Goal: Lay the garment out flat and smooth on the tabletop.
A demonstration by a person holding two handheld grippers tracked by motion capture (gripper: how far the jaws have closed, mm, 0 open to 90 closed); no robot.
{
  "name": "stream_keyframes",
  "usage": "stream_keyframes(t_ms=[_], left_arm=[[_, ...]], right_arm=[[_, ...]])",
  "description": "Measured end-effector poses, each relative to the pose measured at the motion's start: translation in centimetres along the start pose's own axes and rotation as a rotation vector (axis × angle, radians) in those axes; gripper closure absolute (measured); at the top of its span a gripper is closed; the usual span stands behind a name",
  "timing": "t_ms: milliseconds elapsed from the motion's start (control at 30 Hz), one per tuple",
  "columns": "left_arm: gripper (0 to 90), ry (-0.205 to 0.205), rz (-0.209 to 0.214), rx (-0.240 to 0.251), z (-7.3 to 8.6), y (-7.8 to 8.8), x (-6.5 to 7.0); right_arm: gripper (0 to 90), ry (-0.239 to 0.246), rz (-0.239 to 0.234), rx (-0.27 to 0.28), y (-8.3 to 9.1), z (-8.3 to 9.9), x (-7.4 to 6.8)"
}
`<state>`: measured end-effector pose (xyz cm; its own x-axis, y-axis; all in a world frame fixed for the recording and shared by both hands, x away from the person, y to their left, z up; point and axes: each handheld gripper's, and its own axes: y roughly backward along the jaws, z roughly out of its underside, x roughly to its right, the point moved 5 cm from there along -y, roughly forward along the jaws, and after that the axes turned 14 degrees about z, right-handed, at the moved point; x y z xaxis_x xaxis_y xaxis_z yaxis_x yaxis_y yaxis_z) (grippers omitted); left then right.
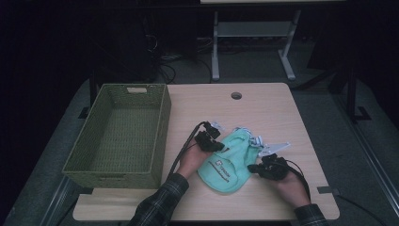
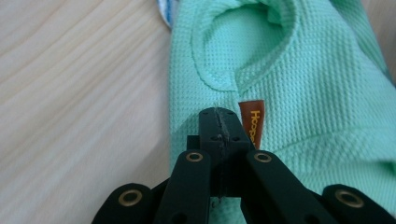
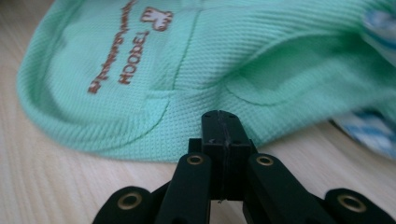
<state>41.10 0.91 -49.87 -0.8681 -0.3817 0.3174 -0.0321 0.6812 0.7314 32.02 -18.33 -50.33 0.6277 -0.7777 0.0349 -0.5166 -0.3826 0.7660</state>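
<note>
A small mint-green knit garment [image 1: 228, 162] lies flat on the wooden table [image 1: 263, 108], with brown lettering [image 3: 126, 65] on it. My left gripper [image 1: 219, 147] is at the garment's left edge, jaws shut. In the left gripper view its tip [image 2: 219, 114] rests on the green fabric [image 2: 303, 70] next to an orange tag [image 2: 252, 122]. At the garment's right edge sits my right gripper [image 1: 251, 168], also shut. Its tip [image 3: 223, 116] touches the hem of the fabric [image 3: 210, 56]. I see no cloth between either pair of jaws.
A green woven basket [image 1: 162, 122] stands on the table's left side. A blue-and-white striped cloth [image 1: 256, 140] peeks out at the garment's far right. A cable hole [image 1: 236, 95] is near the table's far edge. Beyond the table are desk legs and cables.
</note>
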Motion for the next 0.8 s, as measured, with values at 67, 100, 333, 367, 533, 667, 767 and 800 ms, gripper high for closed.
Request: stream_keyframes(t_ms=[67, 100, 333, 367, 533, 667, 767, 800], left_arm=[[89.6, 0.012, 0.007, 0.009, 0.4, 0.2, 0.3], [89.6, -0.001, 0.011, -0.015, 0.7, 0.5, 0.4], [89.5, -0.023, 0.047, -0.049, 2.3, 0.9, 2.8], [89.5, -0.023, 0.055, -0.051, 2.5, 0.8, 3.3], [89.5, -0.049, 0.093, -0.074, 3.3, 0.8, 5.1], [89.5, -0.046, 0.108, -0.055, 3.6, 0.7, 5.7], [89.6, -0.047, 0.105, -0.051, 3.6, 0.6, 5.8], [89.6, -0.053, 0.106, -0.055, 3.7, 0.7, 5.8]], right_arm=[[89.9, -0.007, 0.006, 0.000, 0.1, 0.1, 0.4], [89.9, -0.012, 0.013, -0.001, 0.2, 0.2, 0.6], [89.9, -0.022, 0.040, -0.004, 0.4, 0.5, 1.9], [89.9, -0.028, 0.042, -0.005, 0.4, 0.5, 2.0], [89.8, -0.037, 0.068, -0.004, 0.5, 0.7, 3.1], [89.8, -0.054, 0.069, -0.006, 0.5, 0.8, 3.5], [89.8, -0.050, 0.070, -0.008, 0.5, 0.6, 3.6], [89.8, -0.046, 0.074, -0.005, 0.6, 0.5, 3.6]])
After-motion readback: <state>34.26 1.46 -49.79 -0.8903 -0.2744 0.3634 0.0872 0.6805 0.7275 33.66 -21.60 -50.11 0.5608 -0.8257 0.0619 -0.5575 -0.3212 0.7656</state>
